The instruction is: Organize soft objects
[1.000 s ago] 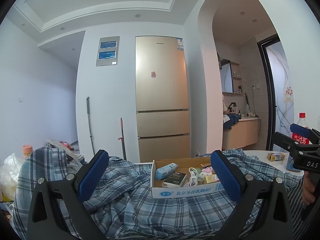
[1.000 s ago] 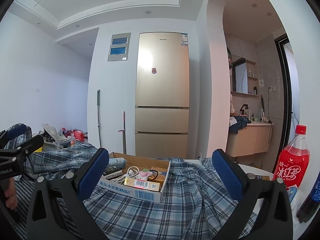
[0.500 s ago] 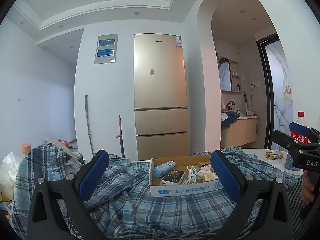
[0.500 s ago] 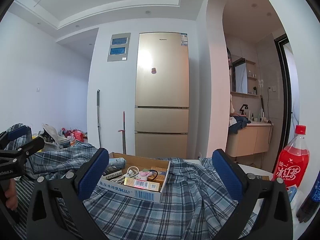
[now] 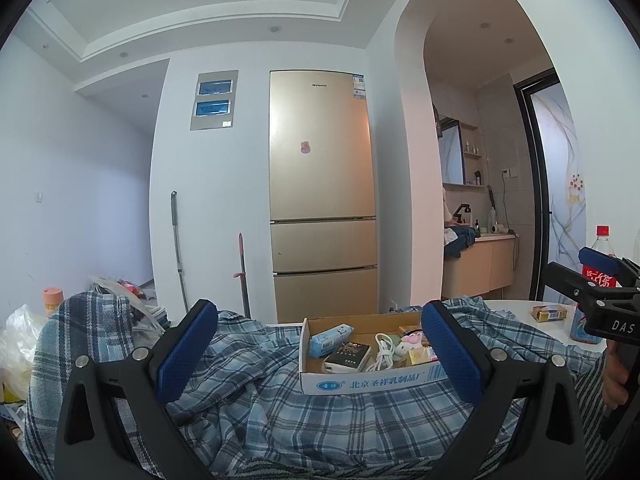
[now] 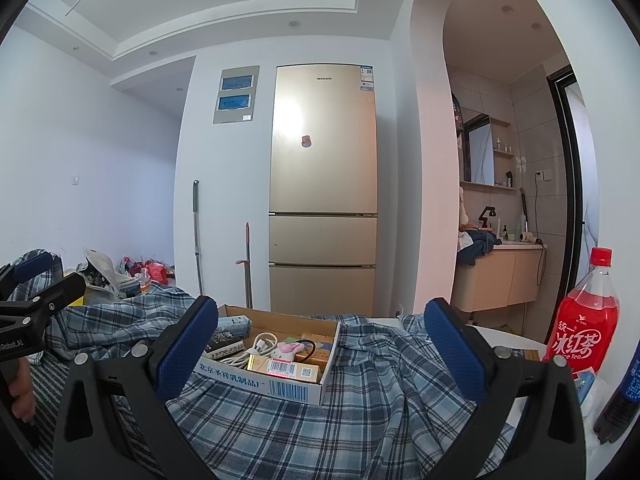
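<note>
A blue plaid shirt (image 5: 256, 396) lies crumpled over the table, also in the right wrist view (image 6: 360, 412). A cardboard box (image 5: 372, 380) with small items rests on it, also in the right wrist view (image 6: 276, 380). My left gripper (image 5: 318, 354) is open and empty above the shirt, left of the box. My right gripper (image 6: 316, 346) is open and empty above the shirt, near the box. Each gripper shows at the edge of the other's view, the right one (image 5: 600, 280) and the left one (image 6: 36, 280).
A red drink bottle (image 6: 584, 320) and a dark bottle (image 6: 624, 392) stand at the right on the white table (image 6: 516, 336). A small yellow pack (image 5: 550, 313) lies there. A gold fridge (image 5: 322, 200), two mops and floor clutter are behind.
Both grippers have stayed open and nearly still. The left view has shifted slightly downward, with the box and shirt a little higher in frame.
</note>
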The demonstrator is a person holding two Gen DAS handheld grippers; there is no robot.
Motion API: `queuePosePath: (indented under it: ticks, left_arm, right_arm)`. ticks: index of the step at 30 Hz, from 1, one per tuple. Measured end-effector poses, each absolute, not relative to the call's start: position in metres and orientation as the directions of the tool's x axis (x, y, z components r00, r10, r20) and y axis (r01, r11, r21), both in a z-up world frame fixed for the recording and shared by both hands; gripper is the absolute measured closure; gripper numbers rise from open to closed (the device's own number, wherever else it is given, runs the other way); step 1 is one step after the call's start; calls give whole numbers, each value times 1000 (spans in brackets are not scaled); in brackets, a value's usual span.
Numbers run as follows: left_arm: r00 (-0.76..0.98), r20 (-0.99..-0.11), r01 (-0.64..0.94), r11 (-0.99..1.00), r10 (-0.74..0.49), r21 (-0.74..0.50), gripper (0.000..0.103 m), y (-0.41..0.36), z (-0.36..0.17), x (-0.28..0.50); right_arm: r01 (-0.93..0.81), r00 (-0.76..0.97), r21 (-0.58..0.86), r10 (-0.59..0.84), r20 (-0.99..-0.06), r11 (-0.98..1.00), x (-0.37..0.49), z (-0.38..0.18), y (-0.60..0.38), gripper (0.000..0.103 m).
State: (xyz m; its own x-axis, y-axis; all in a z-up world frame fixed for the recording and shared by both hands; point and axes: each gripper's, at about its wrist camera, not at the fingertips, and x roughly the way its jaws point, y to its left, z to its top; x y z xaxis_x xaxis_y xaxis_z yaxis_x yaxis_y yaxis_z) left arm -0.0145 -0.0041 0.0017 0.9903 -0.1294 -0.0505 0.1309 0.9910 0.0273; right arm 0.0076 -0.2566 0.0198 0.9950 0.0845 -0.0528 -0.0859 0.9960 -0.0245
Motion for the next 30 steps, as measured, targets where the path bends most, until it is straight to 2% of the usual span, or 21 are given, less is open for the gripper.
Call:
queuePosePath:
  ticks: [30]
  left_arm:
    - [992, -31, 127, 991, -126, 49, 0, -5, -1, -21]
  right_arm:
    - [-85, 995, -23, 84, -54, 996, 8, 20, -257, 0]
